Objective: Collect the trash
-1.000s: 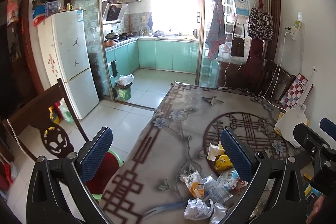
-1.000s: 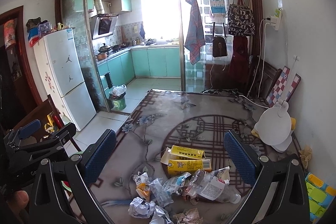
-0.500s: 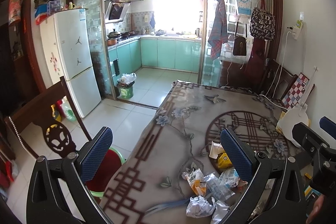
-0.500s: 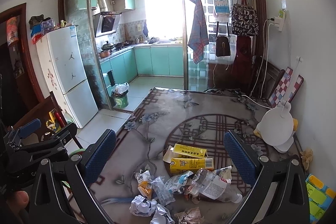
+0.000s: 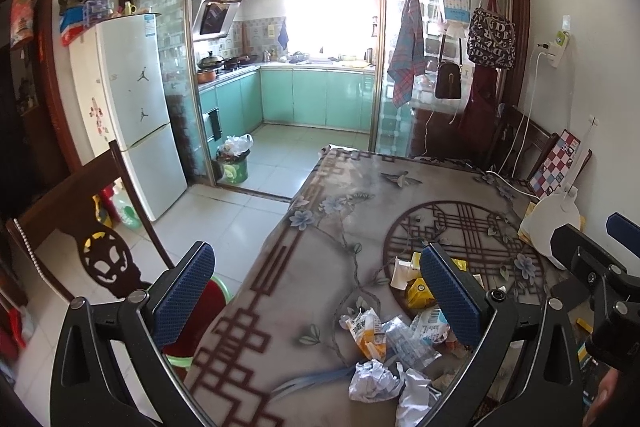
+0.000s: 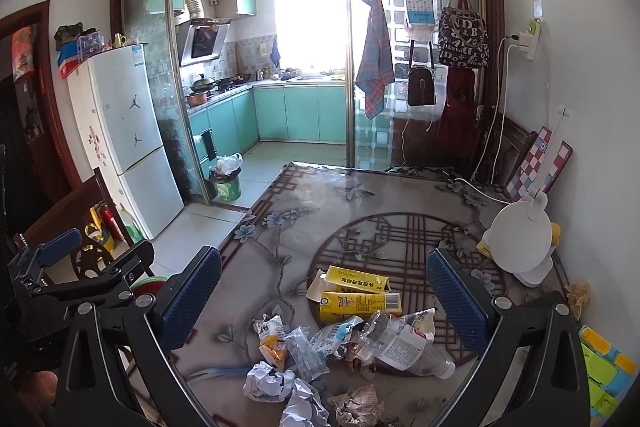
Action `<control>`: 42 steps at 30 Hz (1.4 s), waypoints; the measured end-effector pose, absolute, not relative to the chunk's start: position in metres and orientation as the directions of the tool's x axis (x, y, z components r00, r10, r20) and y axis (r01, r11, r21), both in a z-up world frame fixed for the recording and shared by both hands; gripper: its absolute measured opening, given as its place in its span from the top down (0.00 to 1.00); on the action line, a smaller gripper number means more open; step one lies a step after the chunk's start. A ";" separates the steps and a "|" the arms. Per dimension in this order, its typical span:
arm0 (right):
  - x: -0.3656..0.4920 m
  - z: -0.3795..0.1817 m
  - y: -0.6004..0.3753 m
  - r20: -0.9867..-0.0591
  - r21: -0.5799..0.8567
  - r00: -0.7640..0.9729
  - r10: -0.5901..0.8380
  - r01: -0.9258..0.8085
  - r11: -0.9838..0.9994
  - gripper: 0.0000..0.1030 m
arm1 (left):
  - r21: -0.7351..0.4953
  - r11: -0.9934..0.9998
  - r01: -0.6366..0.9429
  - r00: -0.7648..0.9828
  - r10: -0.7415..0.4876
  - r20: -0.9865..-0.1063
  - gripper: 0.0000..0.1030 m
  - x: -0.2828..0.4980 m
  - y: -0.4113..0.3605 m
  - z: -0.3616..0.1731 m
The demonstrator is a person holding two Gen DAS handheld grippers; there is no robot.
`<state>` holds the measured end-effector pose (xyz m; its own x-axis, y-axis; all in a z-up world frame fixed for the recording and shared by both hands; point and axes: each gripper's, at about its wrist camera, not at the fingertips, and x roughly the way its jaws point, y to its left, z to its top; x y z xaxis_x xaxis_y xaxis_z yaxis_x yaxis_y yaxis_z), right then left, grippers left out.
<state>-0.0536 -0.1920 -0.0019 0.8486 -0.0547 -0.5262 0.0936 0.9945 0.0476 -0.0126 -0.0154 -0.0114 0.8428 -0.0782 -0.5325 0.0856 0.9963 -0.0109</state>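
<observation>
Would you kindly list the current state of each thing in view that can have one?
left gripper: open, empty
right gripper: open, empty
yellow cartons: lying flat on the table
plastic bottle: crushed, on its side
paper balls: crumpled
trash bin: full
kitchen sliding door: open
charger: plugged in

Both tongs, left and right, have drifted slightly forward over the table.
</observation>
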 end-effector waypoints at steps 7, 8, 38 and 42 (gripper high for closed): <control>-0.063 0.000 -0.191 -0.526 0.036 0.848 -0.061 0.094 0.995 0.00 | -0.015 0.996 0.087 0.843 -0.081 -0.531 0.00 -0.017 -0.015 -0.012; -0.062 -0.001 -0.190 -0.525 0.036 0.849 -0.063 0.095 0.995 0.00 | -0.016 0.996 0.086 0.843 -0.081 -0.532 0.00 -0.018 -0.015 -0.012; -0.069 -0.129 -0.290 -0.815 0.212 0.576 0.058 0.203 0.956 0.00 | -0.170 0.946 0.275 0.309 -0.254 -0.916 0.40 0.009 -0.065 -0.219; -0.055 -0.143 -0.273 -0.823 0.208 0.561 0.094 0.142 0.968 0.00 | -0.230 0.935 0.269 0.235 -0.296 -0.926 0.59 0.011 -0.058 -0.242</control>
<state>-0.0546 -0.2725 -0.1429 0.5607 0.0943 -0.8226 0.1422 0.9678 0.2079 0.0107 -0.0579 -0.2425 0.2354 -0.2955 -0.9259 0.2694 0.9352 -0.2300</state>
